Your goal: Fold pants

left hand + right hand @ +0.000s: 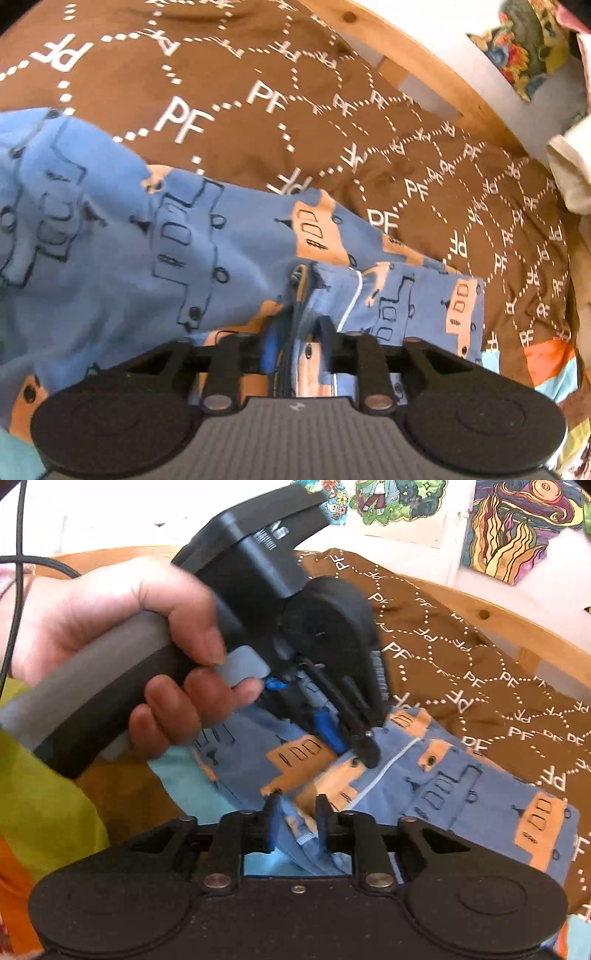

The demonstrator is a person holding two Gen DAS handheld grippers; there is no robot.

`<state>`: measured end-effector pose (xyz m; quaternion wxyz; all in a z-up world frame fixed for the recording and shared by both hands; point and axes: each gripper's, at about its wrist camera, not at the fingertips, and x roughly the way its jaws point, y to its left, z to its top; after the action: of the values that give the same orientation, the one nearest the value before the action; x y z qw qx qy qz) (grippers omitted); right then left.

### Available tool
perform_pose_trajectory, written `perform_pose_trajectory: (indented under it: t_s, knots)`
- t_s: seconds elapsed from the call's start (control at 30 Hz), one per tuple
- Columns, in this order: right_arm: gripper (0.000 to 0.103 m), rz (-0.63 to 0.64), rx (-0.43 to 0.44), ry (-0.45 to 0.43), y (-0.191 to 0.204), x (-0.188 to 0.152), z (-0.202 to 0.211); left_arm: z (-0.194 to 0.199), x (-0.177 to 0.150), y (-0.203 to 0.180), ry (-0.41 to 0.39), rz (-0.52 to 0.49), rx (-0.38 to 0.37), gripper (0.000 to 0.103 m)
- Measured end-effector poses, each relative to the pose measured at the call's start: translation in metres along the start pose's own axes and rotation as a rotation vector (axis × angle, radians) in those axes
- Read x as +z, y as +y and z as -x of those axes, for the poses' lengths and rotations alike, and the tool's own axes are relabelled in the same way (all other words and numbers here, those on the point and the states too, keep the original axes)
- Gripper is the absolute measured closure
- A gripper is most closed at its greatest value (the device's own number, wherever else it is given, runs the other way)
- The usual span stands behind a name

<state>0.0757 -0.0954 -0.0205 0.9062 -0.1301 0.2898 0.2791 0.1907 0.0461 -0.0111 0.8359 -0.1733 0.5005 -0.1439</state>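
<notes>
The pants (110, 229) are blue with a peach truck print and lie folded across a brown bedspread (258, 55). My left gripper (299, 332) is over the fold near a white drawstring. Its jaws stand apart with loose cloth between them. From the right wrist view, a hand (92, 605) holds the left gripper (354, 746) with its tips down on the pants (461, 786). My right gripper (297, 808) is at the near edge of the pants, and a bunched hem fills the gap between its fingers.
A curved wooden bed frame (424, 62) borders the bedspread (480, 664) at the far side. A white cloth (569, 173) and a flowered cushion (528, 44) lie beyond it. Posters (517, 524) hang on the wall. A yellow-green cloth (37, 794) is at the left.
</notes>
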Motion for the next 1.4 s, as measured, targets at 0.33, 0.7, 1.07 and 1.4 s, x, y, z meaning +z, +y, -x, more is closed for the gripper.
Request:
perform_pose_trajectory:
  t_s: [0.33, 0.7, 1.07, 1.4]
  knots:
    - [0.026, -0.081, -0.424, 0.008, -0.139, -0.008, 0.001, -0.001, -0.011, -0.049, -0.130, -0.317, 0.228, 0.037]
    - [0.018, -0.042, -0.462, 0.071, -0.161, -0.019, 0.002, 0.003, -0.019, -0.043, -0.124, -0.297, 0.267, 0.016]
    - [0.012, -0.017, -0.341, 0.182, -0.070, -0.055, 0.046, -0.006, -0.061, -0.053, -0.091, -0.361, 0.361, 0.012]
    - [0.011, -0.076, -0.469, 0.146, -0.077, -0.056, 0.044, -0.009, -0.057, -0.052, -0.076, -0.353, 0.371, 0.009]
